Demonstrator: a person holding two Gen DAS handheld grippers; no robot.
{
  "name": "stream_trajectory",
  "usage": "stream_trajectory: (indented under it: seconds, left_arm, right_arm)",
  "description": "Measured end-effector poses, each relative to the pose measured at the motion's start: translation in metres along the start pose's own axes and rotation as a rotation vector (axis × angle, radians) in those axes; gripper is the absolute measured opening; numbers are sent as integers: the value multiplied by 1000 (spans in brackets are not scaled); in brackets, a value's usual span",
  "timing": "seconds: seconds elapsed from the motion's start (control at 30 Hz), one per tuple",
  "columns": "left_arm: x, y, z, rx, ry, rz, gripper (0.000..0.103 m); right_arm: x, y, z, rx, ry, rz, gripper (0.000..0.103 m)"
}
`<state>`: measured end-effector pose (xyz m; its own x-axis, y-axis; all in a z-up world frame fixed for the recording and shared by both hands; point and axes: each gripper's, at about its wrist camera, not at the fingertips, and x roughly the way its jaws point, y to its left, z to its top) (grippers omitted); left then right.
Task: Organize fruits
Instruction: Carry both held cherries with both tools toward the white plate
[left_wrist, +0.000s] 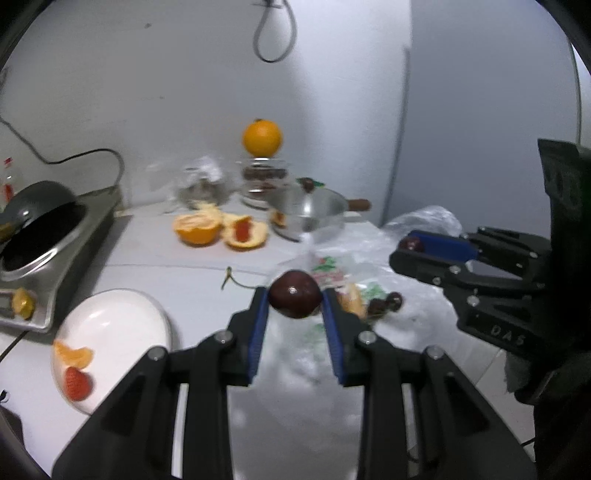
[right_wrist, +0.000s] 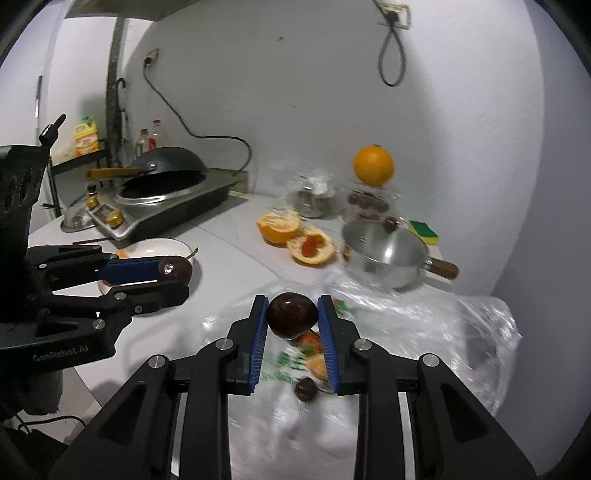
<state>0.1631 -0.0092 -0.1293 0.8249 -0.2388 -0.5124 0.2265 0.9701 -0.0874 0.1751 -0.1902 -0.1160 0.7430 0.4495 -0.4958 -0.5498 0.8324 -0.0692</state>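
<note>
White walls close round a pale tabletop (right_wrist: 229, 258) that carries, going down in size, an induction cooker with a dark wok (right_wrist: 166, 173) at its left end, a crumpled clear plastic bag (right_wrist: 443, 332) at the near right, a steel saucepan (right_wrist: 384, 254) with a wooden handle, a white plate (left_wrist: 110, 325) holding an orange segment and a strawberry, a whole orange (left_wrist: 262, 137) perched on a clear container, two opened orange halves (left_wrist: 221, 230), and loose cherries (left_wrist: 388, 304) lying on the bag.

The left hand-held gripper (left_wrist: 294, 301) is pinched narrow on a dark red cherry (left_wrist: 294, 299), held clear above the tabletop near the plate. The right hand-held gripper (right_wrist: 292, 315) is likewise clamped on a second cherry (right_wrist: 292, 315), held over the bag, where a strawberry, an orange piece and another cherry lie beneath it.

Risks, as I judge them: each round, glossy fruit is caught only at the fingertips, so it could squirt out or roll off the tabletop if jolted; too hard a squeeze could bruise it. The plate sits at the tabletop's edge and could be knocked. The balanced orange could topple.

Readable writing: "DAS" on the right hand-held gripper's body in the left view, and what looks like "GenRobot.AI" on the left one's body in the right view. Printing on the bag and bottle labels is too blurred to read.
</note>
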Motion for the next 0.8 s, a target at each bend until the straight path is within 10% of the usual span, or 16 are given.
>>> stream_trajectory:
  seconds: [0.8]
  left_arm:
    - [-40,139,-47,-130,-18,212,30]
  right_arm:
    - [66,135,43,-150,41,166,29]
